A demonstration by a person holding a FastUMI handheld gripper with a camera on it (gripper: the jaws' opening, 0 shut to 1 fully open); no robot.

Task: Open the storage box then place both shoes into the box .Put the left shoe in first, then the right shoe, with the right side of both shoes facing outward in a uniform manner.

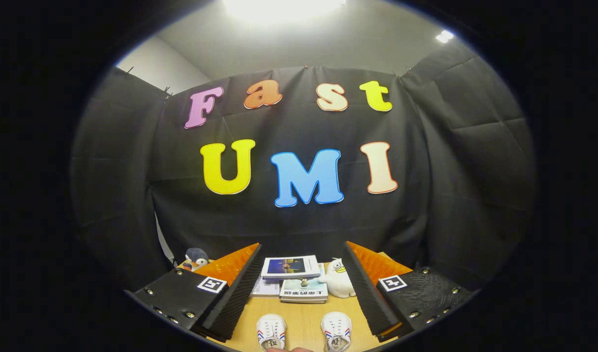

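Gripper (301,298) was wide open, held nothing, fingers spread apart over wooden table (302,320). Two white shoes lay between fingers, near their base: one shoe (271,331) toward left finger, other shoe (336,330) toward right finger, well apart. Stack of books (291,278) sat beyond shoes, white duck plush (339,279) just beside it. Penguin plush (196,258) sat past left finger.
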